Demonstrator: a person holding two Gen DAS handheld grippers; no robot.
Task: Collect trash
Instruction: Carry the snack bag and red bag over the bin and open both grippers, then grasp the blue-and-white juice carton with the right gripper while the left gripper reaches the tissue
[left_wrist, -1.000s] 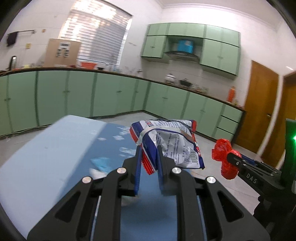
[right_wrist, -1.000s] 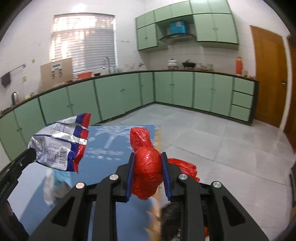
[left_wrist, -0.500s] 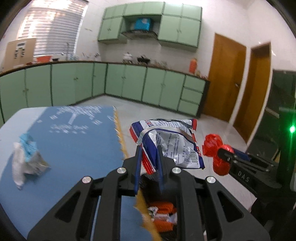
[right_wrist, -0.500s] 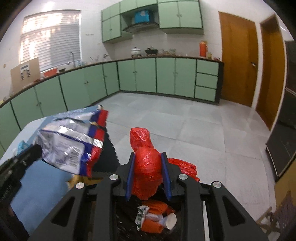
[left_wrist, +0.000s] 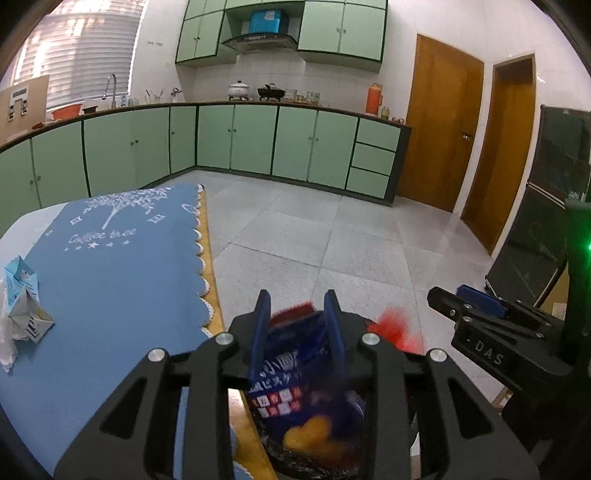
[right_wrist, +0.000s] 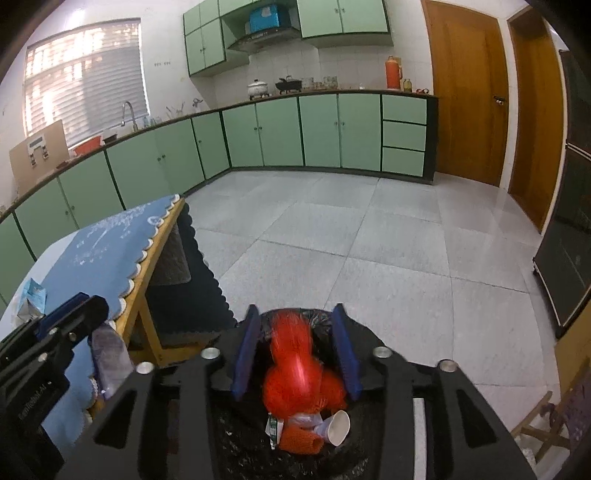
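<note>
My left gripper (left_wrist: 297, 302) is open over the black-lined trash bin (left_wrist: 317, 465); the blue snack bag (left_wrist: 299, 376), motion-blurred, is dropping between the jaws into it. My right gripper (right_wrist: 295, 317) is open over the same bin (right_wrist: 369, 443); the red plastic bag (right_wrist: 295, 365), blurred, falls between its jaws onto the trash inside. A crumpled light-blue milk carton (left_wrist: 22, 302) with white wrapper lies on the blue tablecloth (left_wrist: 110, 277) at the left; it also shows in the right wrist view (right_wrist: 33, 301).
The bin holds a paper cup (right_wrist: 338, 426), an orange wrapper (right_wrist: 299, 439) and a small carton. The table edge (right_wrist: 151, 273) stands just left of the bin. Grey tiled floor (right_wrist: 369, 251) stretches to green cabinets and wooden doors.
Both grippers swung from the table to over the bin, then opened. The snack bag and the red bag left the jaws and are falling into the bin.
</note>
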